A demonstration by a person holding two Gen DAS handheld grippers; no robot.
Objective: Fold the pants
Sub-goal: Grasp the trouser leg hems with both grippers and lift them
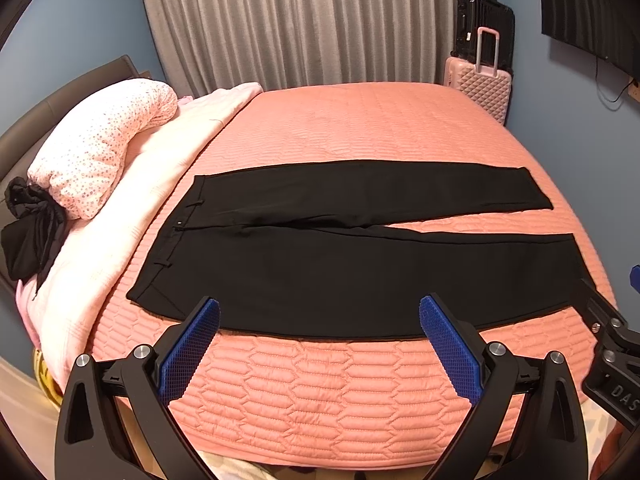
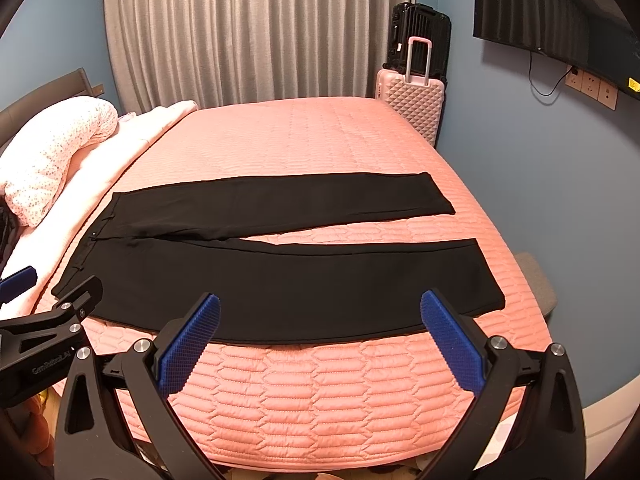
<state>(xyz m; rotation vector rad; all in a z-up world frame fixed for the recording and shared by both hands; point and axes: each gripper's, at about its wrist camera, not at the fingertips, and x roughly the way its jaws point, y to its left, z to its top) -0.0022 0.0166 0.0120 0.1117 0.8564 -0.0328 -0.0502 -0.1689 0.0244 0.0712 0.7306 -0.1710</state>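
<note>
A bed (image 1: 360, 128) covered by a salmon-pink quilted spread fills most of both views, its headboard (image 1: 60, 96) at the left and a grey pleated curtain (image 1: 304, 20) hanging behind its far side. A pale pink blanket (image 1: 152, 184) lies bunched along the left of the bed, with a dotted white-and-pink pillow (image 1: 100, 144) resting on top of it and a crumpled black garment (image 1: 28, 232) just beside the near end of the pillow. The pants (image 1: 340, 264), black, lie flat and unfolded across the near half of the bed: the waistband is at the left next to the blanket, and the two legs run to the right, parting slightly so that a narrow wedge of spread shows between them. At the far right corner of the room a pink suitcase (image 1: 480, 88) stands on the floor with a black suitcase (image 1: 484, 28) behind it. A dark panel (image 2: 552, 12) is mounted on the blue right wall above a row of sockets (image 2: 592, 86). The left tongs (image 1: 320, 336) are held wide apart, empty, just short of the near edge of the pants toward the waist. The right tongs (image 2: 320, 336) are likewise spread apart and empty, at the near edge of the near leg.
</note>
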